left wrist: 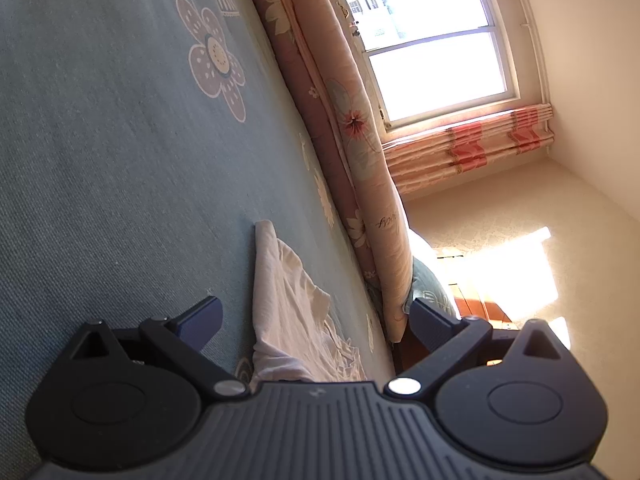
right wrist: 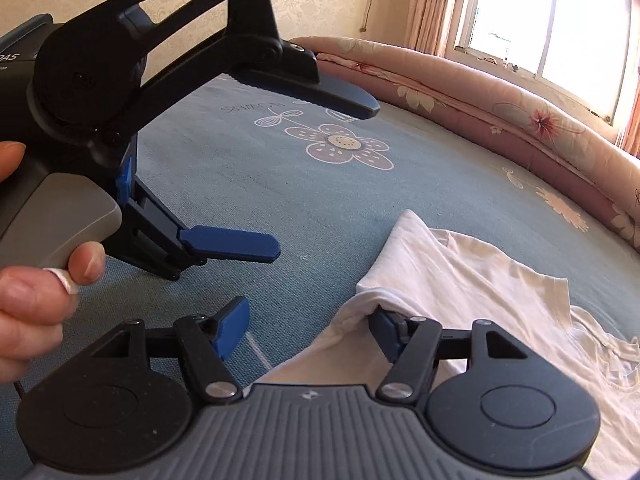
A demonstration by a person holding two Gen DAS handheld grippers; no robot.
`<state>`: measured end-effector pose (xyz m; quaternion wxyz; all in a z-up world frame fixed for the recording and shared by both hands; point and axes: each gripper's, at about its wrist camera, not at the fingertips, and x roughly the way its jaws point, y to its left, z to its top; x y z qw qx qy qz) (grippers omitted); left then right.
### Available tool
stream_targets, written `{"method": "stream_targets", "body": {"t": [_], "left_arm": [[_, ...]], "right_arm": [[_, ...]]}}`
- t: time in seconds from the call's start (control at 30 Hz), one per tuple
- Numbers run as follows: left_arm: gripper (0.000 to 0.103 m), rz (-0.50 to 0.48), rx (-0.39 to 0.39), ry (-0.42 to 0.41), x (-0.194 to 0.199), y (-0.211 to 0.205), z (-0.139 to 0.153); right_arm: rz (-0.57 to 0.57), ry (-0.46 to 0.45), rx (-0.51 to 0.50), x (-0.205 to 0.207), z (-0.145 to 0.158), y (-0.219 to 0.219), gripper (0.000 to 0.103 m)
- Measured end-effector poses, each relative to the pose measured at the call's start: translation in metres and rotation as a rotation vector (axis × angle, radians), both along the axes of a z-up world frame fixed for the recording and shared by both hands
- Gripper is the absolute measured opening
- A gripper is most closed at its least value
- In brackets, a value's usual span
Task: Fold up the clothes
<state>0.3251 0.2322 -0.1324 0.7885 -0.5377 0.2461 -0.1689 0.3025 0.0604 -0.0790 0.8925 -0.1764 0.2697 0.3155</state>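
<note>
Both grippers spread wide: left gripper (right wrist: 276, 180), right gripper (right wrist: 310, 330). Shirt (right wrist: 460, 272) edge drapes my right finger (right wrist: 386, 326); may snag, bunching.

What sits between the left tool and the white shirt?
Nothing: in the right wrist view only bare blue bedspread separates the open left tool from the white shirt. The right tool is open at the shirt's edge.

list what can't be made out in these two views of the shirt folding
- Near part of the white t-shirt: left wrist view, hidden behind the left hand-held gripper body.
- Shirt's right side and hem: right wrist view, cut off by the frame edge.
- Right hand-held gripper: one finger tucked under a shirt fold, so contact beneath is hidden.
- Outside the window: blown out by glare.
- Writing on the bedspread: too blurred to read fully.
</note>
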Motion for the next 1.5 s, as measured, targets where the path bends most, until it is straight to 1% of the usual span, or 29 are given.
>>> {"method": "stream_targets", "body": {"t": [0.17, 0.4, 0.47, 0.57, 0.6, 0.67, 0.73, 0.77, 0.8, 0.83, 0.87, 0.9, 0.97, 1.03, 1.1, 1.17, 1.23, 1.27, 1.33, 1.37, 1.43, 1.5], "left_arm": [[0.099, 0.0, -0.02, 0.001, 0.0, 0.003, -0.003], [0.099, -0.007, -0.005, 0.003, 0.001, 0.001, -0.003], [0.099, -0.009, -0.002, 0.004, 0.001, 0.001, -0.003], [0.099, -0.01, 0.0, 0.004, 0.0, 0.0, -0.003], [0.099, -0.005, -0.01, 0.003, 0.0, 0.001, -0.003], [0.099, 0.005, -0.035, 0.001, -0.001, 0.003, -0.004], [0.099, 0.013, -0.054, -0.001, -0.001, 0.005, -0.006], [0.099, 0.017, -0.064, -0.002, -0.001, 0.006, -0.007], [0.099, 0.021, -0.073, -0.002, -0.001, 0.007, -0.008], [0.099, 0.024, -0.083, -0.003, -0.001, 0.008, -0.009], [0.099, 0.028, -0.092, -0.004, -0.001, 0.009, -0.009], [0.099, 0.032, -0.102, -0.005, -0.001, 0.009, -0.01], [0.099, 0.04, -0.121, -0.006, -0.001, 0.011, -0.012], [0.099, 0.035, -0.116, -0.007, -0.001, 0.01, -0.011], [0.099, 0.027, -0.102, -0.008, 0.0, 0.008, -0.01], [0.099, 0.018, -0.087, -0.009, 0.001, 0.006, -0.009], [0.099, 0.009, -0.073, -0.01, 0.003, 0.004, -0.008], [0.099, 0.005, -0.066, -0.011, 0.003, 0.002, -0.007], [0.099, 0.0, -0.067, -0.012, 0.004, 0.002, -0.007], [0.099, -0.001, -0.07, -0.013, 0.004, 0.002, -0.007], [0.1, -0.003, -0.077, -0.013, 0.004, 0.004, -0.008], [0.1, -0.006, -0.081, -0.013, 0.004, 0.004, -0.008]], "right_arm": [[0.09, 0.015, -0.042, -0.006, -0.001, 0.005, 0.075], [0.169, 0.05, -0.101, -0.006, 0.005, 0.0, 0.078], [0.167, 0.072, -0.116, -0.007, 0.009, 0.001, 0.078], [0.177, 0.132, -0.126, -0.011, 0.017, -0.001, 0.078], [0.184, 0.132, -0.128, -0.013, 0.02, -0.002, 0.078], [0.188, 0.089, -0.122, -0.019, 0.028, -0.005, 0.077], [0.173, 0.05, -0.102, -0.018, 0.038, -0.008, 0.061], [0.159, 0.04, -0.086, -0.015, 0.043, -0.011, 0.038], [0.136, 0.043, -0.067, -0.008, 0.047, -0.014, 0.024], [0.105, 0.046, -0.05, 0.001, 0.051, -0.019, 0.022], [0.069, 0.045, -0.038, 0.01, 0.053, -0.024, 0.018], [0.032, 0.046, -0.039, 0.019, 0.053, -0.028, 0.015], [-0.025, 0.08, -0.049, 0.035, 0.047, -0.035, 0.014], [-0.023, 0.129, -0.058, 0.042, 0.032, -0.039, 0.012], [0.011, 0.148, -0.071, 0.039, 0.019, -0.028, 0.009], [0.026, 0.11, -0.121, 0.034, 0.007, -0.01, 0.003], [0.028, 0.063, -0.145, 0.03, 0.002, 0.003, 0.002], [0.037, 0.065, -0.137, 0.029, 0.003, 0.006, 0.002], [0.078, 0.104, -0.09, 0.026, 0.01, 0.005, 0.004], [0.087, 0.103, -0.074, 0.022, 0.014, 0.003, 0.006], [0.07, 0.044, -0.068, 0.009, 0.024, -0.005, 0.007], [0.03, 0.012, -0.061, 0.004, 0.032, -0.018, 0.01]]}}
